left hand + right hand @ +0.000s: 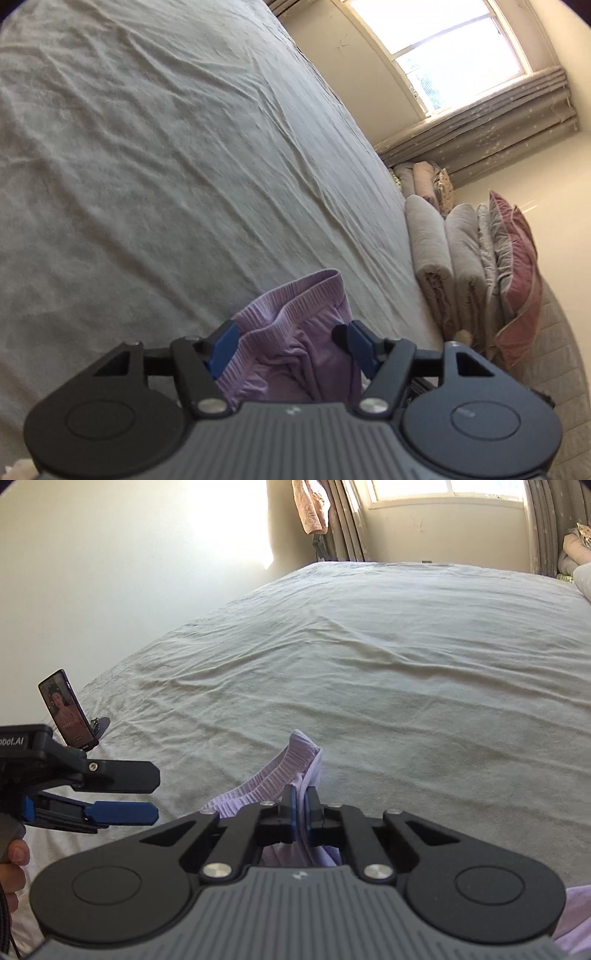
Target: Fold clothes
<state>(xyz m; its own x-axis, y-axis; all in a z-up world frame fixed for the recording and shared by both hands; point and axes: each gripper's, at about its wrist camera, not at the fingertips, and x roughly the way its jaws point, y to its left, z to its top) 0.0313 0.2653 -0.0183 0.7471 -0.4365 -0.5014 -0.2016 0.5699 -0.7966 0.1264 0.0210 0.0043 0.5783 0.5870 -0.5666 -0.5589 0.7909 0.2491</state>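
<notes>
A lilac garment (280,771) with a ribbed elastic waistband lies bunched on the grey bed sheet (406,664). My right gripper (302,801) is shut on a fold of it just below the waistband, and the cloth is pinched between the blue pads. My left gripper (157,792) hovers to the left of it, its fingers apart with nothing between them. In the left wrist view the garment (295,332) shows beyond the open left gripper (290,345), whose blue pads stand on either side of the waistband without pressing on it.
A phone (68,709) stands propped on the sheet at the left. Folded blankets (461,258) and a pink pillow (517,277) are stacked by the bed's edge. A person's hand (14,856) holds the left gripper. Curtains and a window lie beyond the bed.
</notes>
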